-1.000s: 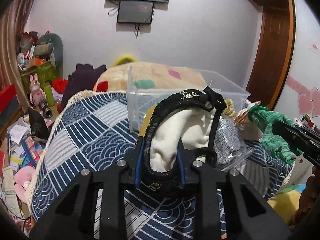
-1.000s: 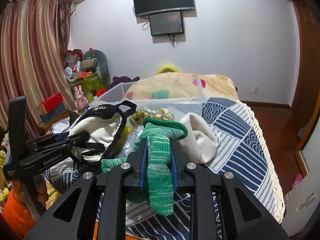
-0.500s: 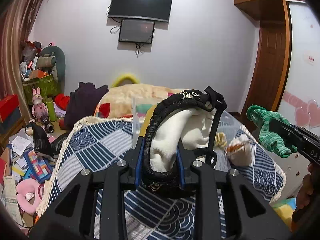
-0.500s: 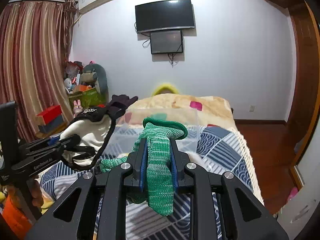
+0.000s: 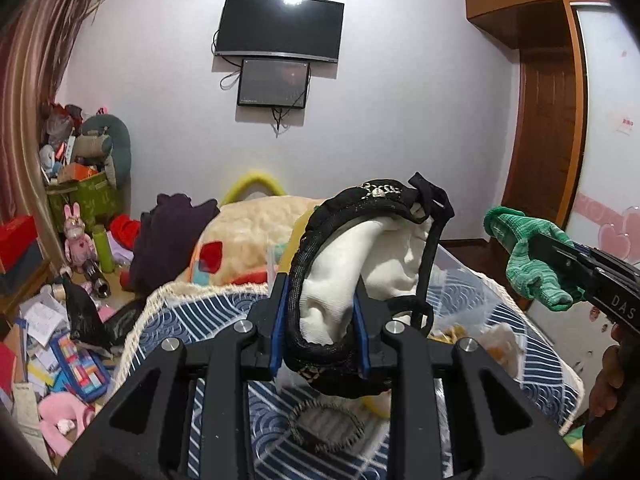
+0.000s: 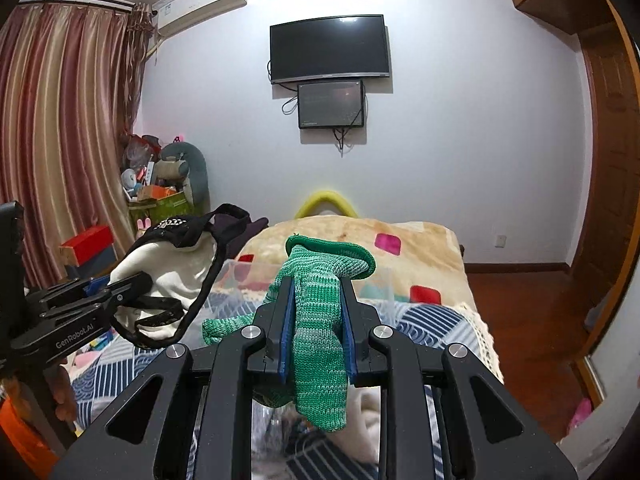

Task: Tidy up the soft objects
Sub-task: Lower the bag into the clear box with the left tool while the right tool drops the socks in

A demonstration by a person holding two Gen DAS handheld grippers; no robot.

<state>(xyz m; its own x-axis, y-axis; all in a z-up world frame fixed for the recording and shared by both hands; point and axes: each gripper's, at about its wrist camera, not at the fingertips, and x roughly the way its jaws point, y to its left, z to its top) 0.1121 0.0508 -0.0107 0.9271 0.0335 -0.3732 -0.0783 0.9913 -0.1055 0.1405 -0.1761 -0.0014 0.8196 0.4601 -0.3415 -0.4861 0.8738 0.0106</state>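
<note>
My left gripper (image 5: 319, 320) is shut on a white cloth pouch with black lace trim and straps (image 5: 360, 256), held up in the air above the bed. It also shows at the left of the right wrist view (image 6: 168, 268). My right gripper (image 6: 316, 320) is shut on a green knitted glove (image 6: 320, 304), also raised; it shows at the right of the left wrist view (image 5: 524, 256). A clear plastic bin (image 6: 256, 276) stands on the blue patterned bedspread (image 5: 192, 316) below and beyond both grippers.
Loose soft items lie on the bedspread, a cream one (image 5: 500, 344) at the right and a lace-edged ring (image 5: 326, 426) near me. A beige blanket (image 6: 400, 256) covers the far bed. Toys and clutter (image 5: 60, 340) fill the floor at left. A wooden door (image 5: 544, 140) stands right.
Both grippers have risen with their items, so the bin and bed have dropped lower in view and more wall shows. Both grips are unchanged.
</note>
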